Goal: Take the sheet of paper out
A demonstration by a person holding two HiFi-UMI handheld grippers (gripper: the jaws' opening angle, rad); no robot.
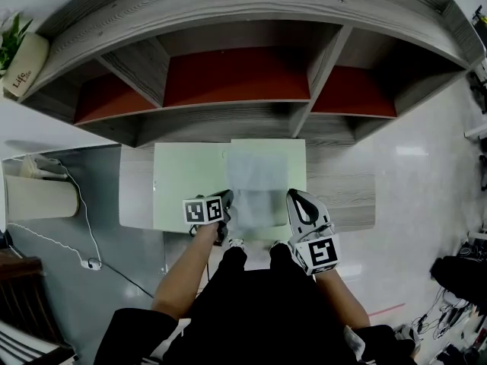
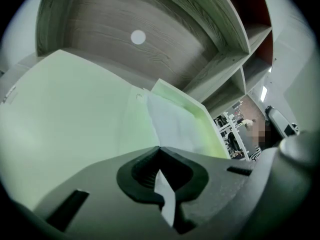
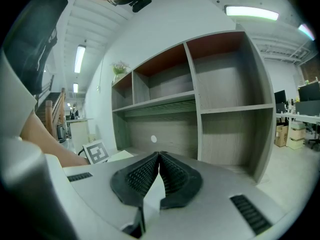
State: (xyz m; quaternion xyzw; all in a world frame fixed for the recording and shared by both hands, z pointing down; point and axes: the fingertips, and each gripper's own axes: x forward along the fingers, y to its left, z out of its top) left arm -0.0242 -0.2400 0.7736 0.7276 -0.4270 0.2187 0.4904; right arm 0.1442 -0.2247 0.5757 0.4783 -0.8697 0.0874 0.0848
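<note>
A pale green folder [image 1: 186,185] lies open on the desk, with a white translucent sheet of paper [image 1: 257,177] on its right half. My left gripper [image 1: 227,205] is at the sheet's near left corner. In the left gripper view the left gripper [image 2: 160,149] is shut, and a white sliver of the sheet [image 2: 172,126] is pinched between its pads. My right gripper [image 1: 292,196] sits at the folder's near right edge. Its jaws [image 3: 159,154] are shut on a thin pale edge that looks like the folder's.
A grey wooden shelf unit [image 1: 236,78] with red-backed compartments stands at the back of the desk [image 1: 342,181]. A potted plant [image 1: 23,59] is on top at far left. A white cable [image 1: 84,234] trails over the floor at left.
</note>
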